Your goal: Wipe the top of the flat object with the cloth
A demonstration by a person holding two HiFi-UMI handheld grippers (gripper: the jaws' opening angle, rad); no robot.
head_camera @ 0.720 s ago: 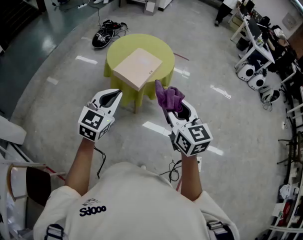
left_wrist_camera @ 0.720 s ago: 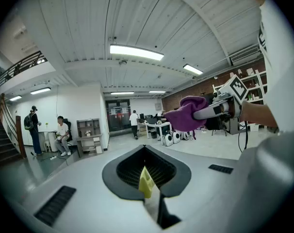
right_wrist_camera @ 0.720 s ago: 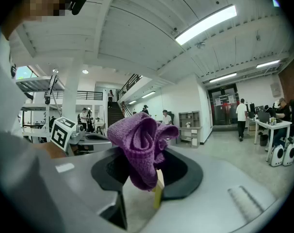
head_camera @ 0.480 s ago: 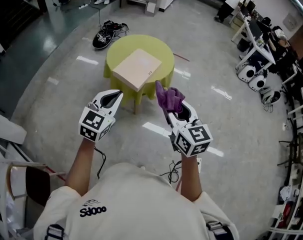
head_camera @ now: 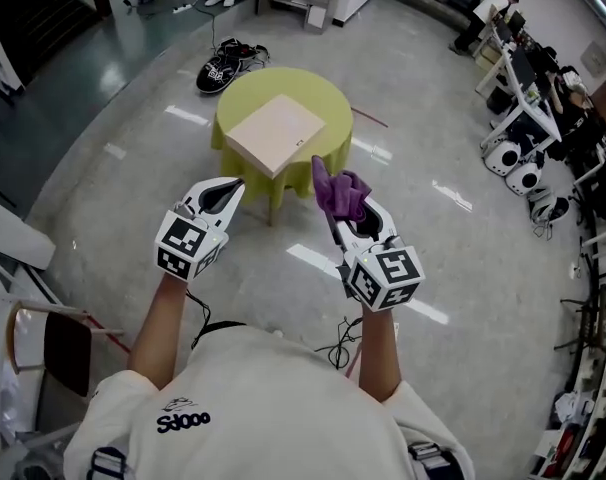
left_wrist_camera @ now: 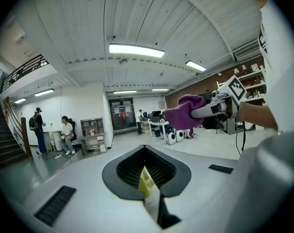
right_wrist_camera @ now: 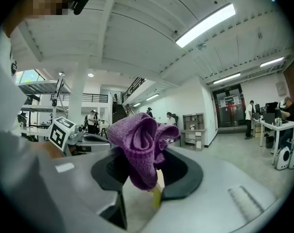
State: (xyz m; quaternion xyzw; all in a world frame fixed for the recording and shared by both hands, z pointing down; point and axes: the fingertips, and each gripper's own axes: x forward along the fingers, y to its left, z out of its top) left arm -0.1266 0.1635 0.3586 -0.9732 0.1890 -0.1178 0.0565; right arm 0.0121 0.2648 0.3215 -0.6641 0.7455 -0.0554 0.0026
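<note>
Your right gripper [head_camera: 345, 214] is pinching the bunched purple terry cloth [head_camera: 337, 192] by its lower folds, so most of the fabric stands up in a loose wad above the jaws. Your left gripper [head_camera: 223, 194] has its jaws pressed together with nothing between them. The pale pink square flat board [head_camera: 276, 134] lies on the round table with the yellow-green cover [head_camera: 328, 96], well ahead of you and apart from both grippers. No wiping contact exists yet. The first risk is in the approach: a dark cable [head_camera: 340, 346] dangles below your right forearm toward the grey polished floor [head_camera: 463, 268], and it could catch your leg or snag as you walk in. The second is the grip. With so little fabric between the jaws, the drag of a stroke could pull the cloth free. If you come down too steeply, the hard jaw tips may scrape the surface instead of the fabric. The third is the board itself. It looks loose on the cover, with its near corner close to the table's rim, so a firm push could slide it or ruck the cover beneath it. Your left gripper could steady it only by pressing down, not by clamping.
</note>
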